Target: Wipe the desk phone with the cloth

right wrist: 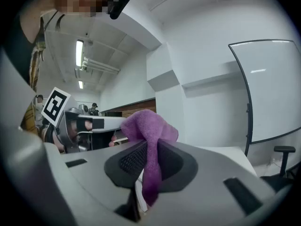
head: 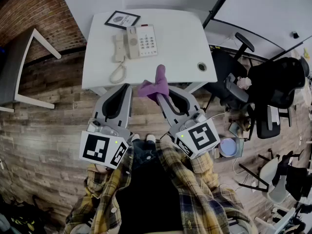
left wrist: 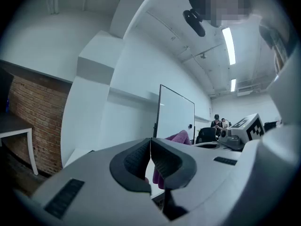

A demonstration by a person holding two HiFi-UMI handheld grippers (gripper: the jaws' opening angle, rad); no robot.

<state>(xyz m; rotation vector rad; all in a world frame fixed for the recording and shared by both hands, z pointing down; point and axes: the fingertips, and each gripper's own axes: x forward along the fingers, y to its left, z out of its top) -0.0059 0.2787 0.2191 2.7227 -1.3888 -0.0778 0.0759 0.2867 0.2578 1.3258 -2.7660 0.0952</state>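
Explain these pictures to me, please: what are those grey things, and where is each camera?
No robot here: a person holds a grey handheld tool in each hand. The head view comes from a camera on the person's head, looking down; the other two come from cameras riding on each tool. On the white table lie a desk phone and a framed card. The right tool is clamped on a purple cloth; the left tool is shut and empty.

A framed picture [head: 122,19] lies at the far edge of the white tabletop [head: 180,45] — black office chairs [head: 273,82] stand to its right on wood-plank floor [head: 48,126].
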